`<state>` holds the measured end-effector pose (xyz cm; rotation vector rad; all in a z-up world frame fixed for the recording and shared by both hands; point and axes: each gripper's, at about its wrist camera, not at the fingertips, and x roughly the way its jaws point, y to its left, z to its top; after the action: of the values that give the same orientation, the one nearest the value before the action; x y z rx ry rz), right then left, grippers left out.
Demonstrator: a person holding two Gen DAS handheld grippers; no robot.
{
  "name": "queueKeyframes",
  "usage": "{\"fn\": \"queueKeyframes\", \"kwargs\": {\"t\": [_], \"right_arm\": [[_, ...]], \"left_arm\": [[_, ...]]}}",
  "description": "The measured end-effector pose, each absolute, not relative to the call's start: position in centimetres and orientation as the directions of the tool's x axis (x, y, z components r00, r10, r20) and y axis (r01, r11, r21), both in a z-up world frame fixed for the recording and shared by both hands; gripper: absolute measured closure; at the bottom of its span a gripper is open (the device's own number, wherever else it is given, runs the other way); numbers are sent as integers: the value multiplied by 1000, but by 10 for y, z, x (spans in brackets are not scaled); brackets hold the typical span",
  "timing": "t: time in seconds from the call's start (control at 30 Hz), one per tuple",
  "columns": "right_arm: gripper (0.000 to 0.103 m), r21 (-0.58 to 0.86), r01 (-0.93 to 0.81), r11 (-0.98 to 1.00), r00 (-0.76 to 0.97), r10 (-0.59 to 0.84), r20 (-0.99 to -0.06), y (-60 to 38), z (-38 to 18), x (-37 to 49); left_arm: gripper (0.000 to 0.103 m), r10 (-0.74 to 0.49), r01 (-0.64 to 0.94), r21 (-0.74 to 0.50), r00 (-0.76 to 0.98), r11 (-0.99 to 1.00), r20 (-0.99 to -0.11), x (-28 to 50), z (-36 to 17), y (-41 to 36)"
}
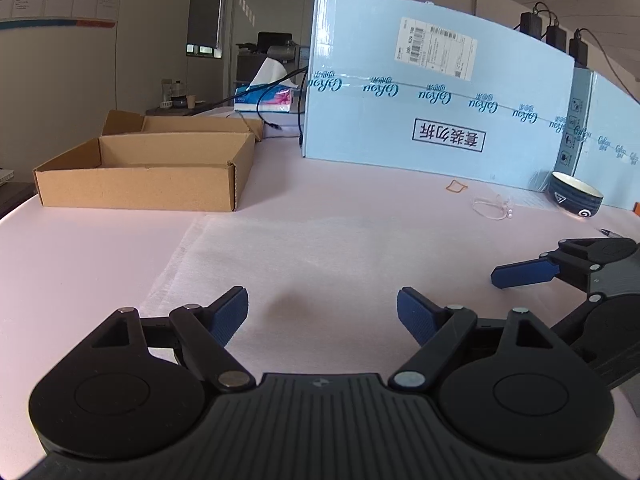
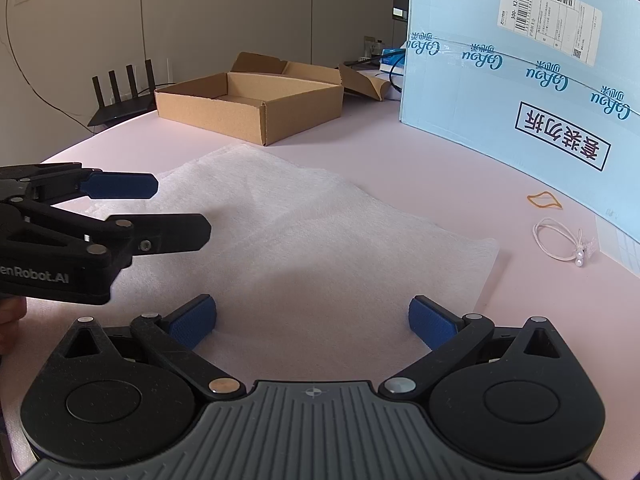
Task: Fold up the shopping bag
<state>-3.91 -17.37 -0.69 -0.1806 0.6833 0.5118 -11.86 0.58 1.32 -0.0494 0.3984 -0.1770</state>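
On the pink table (image 2: 360, 140), the left gripper (image 2: 176, 208) hovers with its jaws apart and empty over one thin white shopping bag (image 2: 304, 248), which lies spread flat. The right gripper (image 2: 312, 320), equally wide open and holding nothing, waits above the bag's near edge. No crisp fold shows yet, so the folding appears barely begun. Behind stand one open brown carton (image 2: 256, 100) and one pale blue box (image 2: 520, 80).

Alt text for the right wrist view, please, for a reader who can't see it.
The open right gripper hovers over a white shopping bag lying flat on a pink table, nothing between its pads. The open left gripper reaches in from the left; an open cardboard box and a light blue carton stand behind.
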Motion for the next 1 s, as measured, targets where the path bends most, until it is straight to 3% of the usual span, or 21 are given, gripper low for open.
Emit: {"fn": "queueKeyframes", "kwargs": {"t": [0.2, 0.37, 0.8, 1.0], "right_arm": [[0, 5, -507, 862, 658, 391, -643, -173, -7, -39], [0, 2, -507, 862, 658, 388, -645, -172, -7, -38], [0, 39, -478, 877, 644, 381, -663, -178, 2, -38], [0, 156, -424, 892, 723, 437, -534, -221, 34, -69]], "left_arm": [[23, -51, 34, -49, 920, 998, -390, -145, 20, 35], [23, -21, -28, -109, 906, 994, -423, -167, 1, 64], [22, -1, -33, -80, 921, 996, -390, -193, 2, 74], [22, 20, -70, -107, 913, 992, -407, -199, -7, 88]]}}
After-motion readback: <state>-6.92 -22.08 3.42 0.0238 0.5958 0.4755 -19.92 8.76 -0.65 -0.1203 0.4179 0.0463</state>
